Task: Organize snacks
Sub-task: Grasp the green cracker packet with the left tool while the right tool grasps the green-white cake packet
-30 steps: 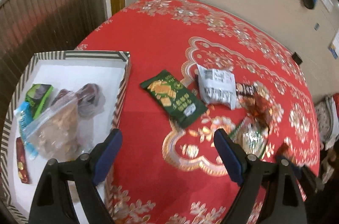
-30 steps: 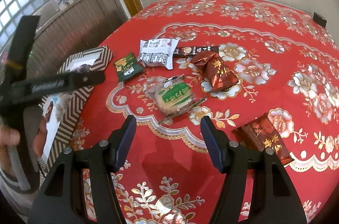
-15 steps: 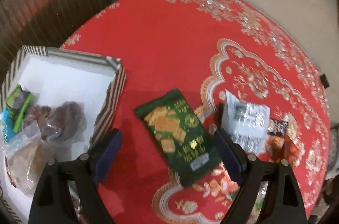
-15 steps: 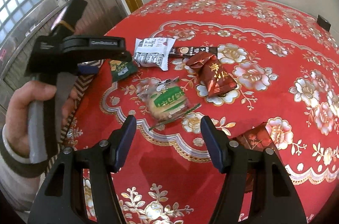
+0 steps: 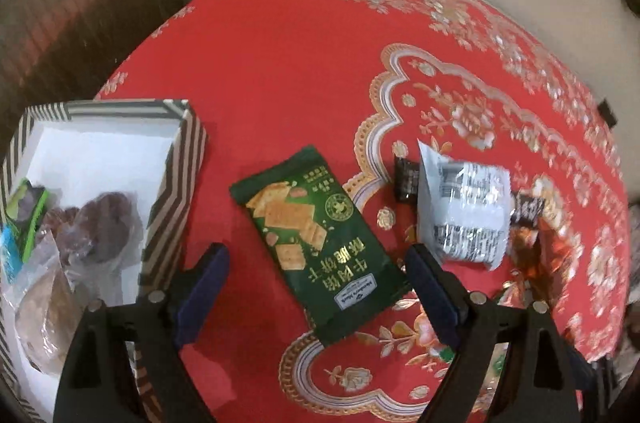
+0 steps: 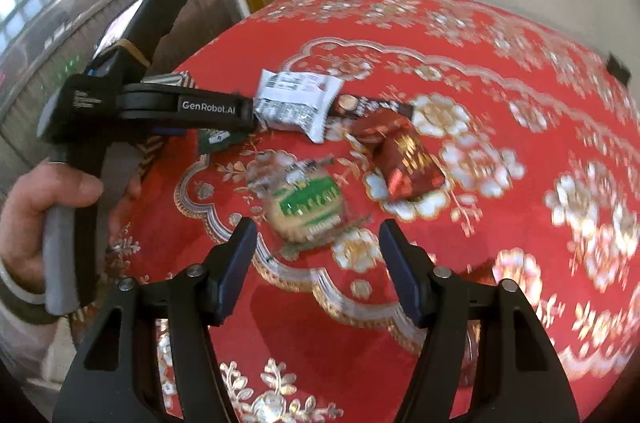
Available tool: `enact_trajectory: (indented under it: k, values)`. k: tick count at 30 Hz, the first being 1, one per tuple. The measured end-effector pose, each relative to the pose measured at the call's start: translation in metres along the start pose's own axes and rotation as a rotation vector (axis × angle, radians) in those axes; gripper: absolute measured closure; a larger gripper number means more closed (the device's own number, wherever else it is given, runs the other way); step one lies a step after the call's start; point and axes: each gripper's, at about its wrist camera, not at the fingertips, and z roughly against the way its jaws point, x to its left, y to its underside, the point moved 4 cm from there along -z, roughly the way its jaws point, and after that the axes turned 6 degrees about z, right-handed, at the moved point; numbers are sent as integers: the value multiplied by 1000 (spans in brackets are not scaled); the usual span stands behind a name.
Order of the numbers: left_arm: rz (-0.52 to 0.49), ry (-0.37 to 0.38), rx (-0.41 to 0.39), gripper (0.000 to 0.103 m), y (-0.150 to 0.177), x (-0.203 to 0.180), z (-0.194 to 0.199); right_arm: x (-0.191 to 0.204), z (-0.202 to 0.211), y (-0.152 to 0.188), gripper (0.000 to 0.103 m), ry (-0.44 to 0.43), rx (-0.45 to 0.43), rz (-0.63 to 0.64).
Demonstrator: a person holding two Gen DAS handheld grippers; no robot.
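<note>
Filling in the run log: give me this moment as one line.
left tongs: open over green cracker packet | right tongs: just opening, empty, near clear-wrapped cookie | striped box: partly filled

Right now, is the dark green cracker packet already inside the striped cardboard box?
No, the dark green cracker packet lies flat on the red tablecloth, beside the striped cardboard box and outside its wall.

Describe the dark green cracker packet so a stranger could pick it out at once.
Start at the striped box on the red tablecloth. Just right of it, lying flat, is the dark green cracker packet. It alone shows golden crackers; the silver packet beyond it is plain foil with print.
</note>
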Motion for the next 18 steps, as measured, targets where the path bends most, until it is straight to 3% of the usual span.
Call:
enact_trajectory:
  k: [7,13,14,15,16,17,18]
  values:
    - [9,-26,15,3,-4,-7,-7,14,-28,-16,29,57,86,191]
    - [-1,-22,-9,5,-4,-9,-6,15,-48,-20,29,53,110,256]
    - [-6,-24,-17,9,-4,-8,-5,16,-49,-20,30,35,108,253]
    - [-17,-34,-31,20,-4,-9,-3,16,-51,-19,31,11,109,244]
    - [-33,-36,-45,35,-4,-10,0,16,-50,-18,38,6,98,237]
    - [-48,-34,-52,41,-2,-11,2,17,-49,-18,49,8,91,238]
    - [-62,-21,-51,53,-1,-13,4,18,-48,-18,51,6,85,237]
